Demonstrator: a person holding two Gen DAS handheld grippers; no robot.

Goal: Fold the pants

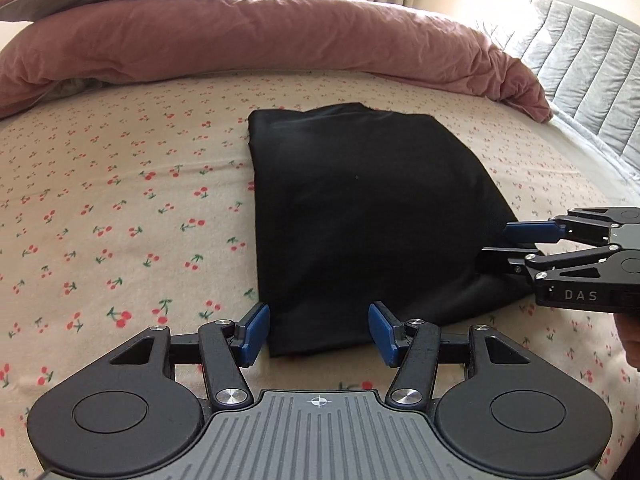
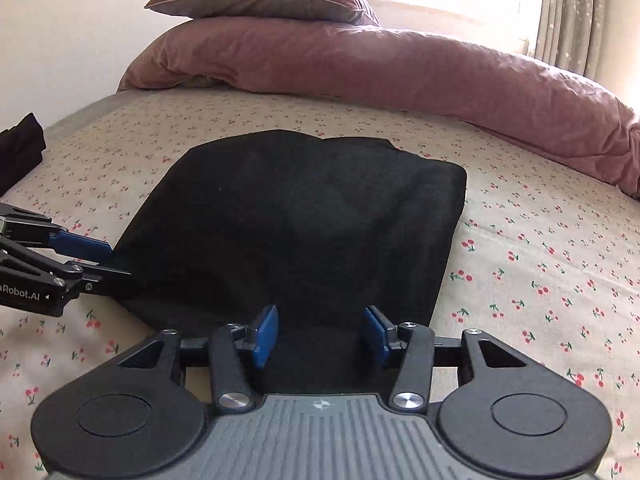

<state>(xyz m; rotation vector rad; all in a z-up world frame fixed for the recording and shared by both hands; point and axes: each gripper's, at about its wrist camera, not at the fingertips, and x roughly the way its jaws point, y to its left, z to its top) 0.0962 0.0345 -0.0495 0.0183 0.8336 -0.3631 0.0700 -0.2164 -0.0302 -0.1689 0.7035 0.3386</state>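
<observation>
Pants [image 1: 360,208]: one black pair, folded into a compact rectangle, flat on the cherry-print sheet [image 1: 120,200] at mid-bed.
Left gripper [image 1: 318,330]: level at the near edge of the pants, fingers wide apart astride the near left corner, nothing held.
Right gripper [image 2: 320,330]: low over the near edge, fingers spread wide above the cloth, nothing clamped.
Dark garment [image 2: 20,148]: one, at the bed's left edge.
Duvet [image 1: 240,40]: one pink, bunched behind.
Pillow [image 2: 260,0]: one, on top.
</observation>
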